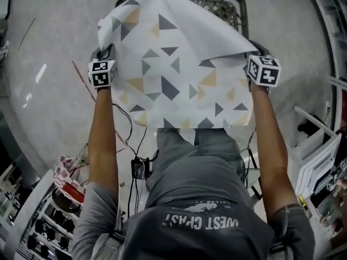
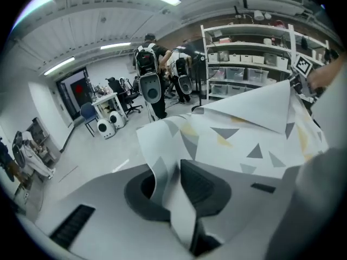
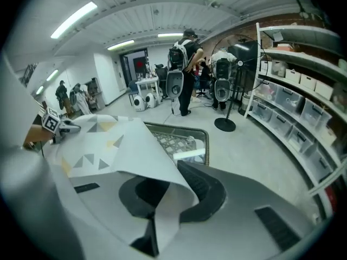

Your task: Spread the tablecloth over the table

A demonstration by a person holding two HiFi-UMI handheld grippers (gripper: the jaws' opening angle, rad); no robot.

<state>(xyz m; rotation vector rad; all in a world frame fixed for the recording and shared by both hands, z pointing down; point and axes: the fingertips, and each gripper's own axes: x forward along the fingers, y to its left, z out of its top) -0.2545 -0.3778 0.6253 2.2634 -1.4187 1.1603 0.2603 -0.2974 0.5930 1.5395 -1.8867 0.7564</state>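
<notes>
The tablecloth (image 1: 173,75), white with grey and tan triangles, hangs between my two grippers over a dark-framed mesh table (image 1: 222,4). Its far right part is folded back toward me. My left gripper (image 1: 105,53) is at the cloth's left corner. In the left gripper view a strip of cloth (image 2: 179,199) runs loosely between the jaws of the left gripper (image 2: 173,183), with a dark gap beside it. My right gripper (image 1: 254,53) is at the right corner. In the right gripper view the cloth's edge (image 3: 162,199) curls between the slightly parted jaws of the right gripper (image 3: 165,191). The mesh table (image 3: 179,140) shows beyond.
Cables and a small black box (image 1: 136,168) lie on the floor by my legs. Shelving (image 1: 320,167) stands at my right and racks (image 1: 32,221) at my lower left. People with backpacks (image 2: 147,64), storage shelves (image 2: 255,64) and a round-based stand (image 3: 225,124) are farther off.
</notes>
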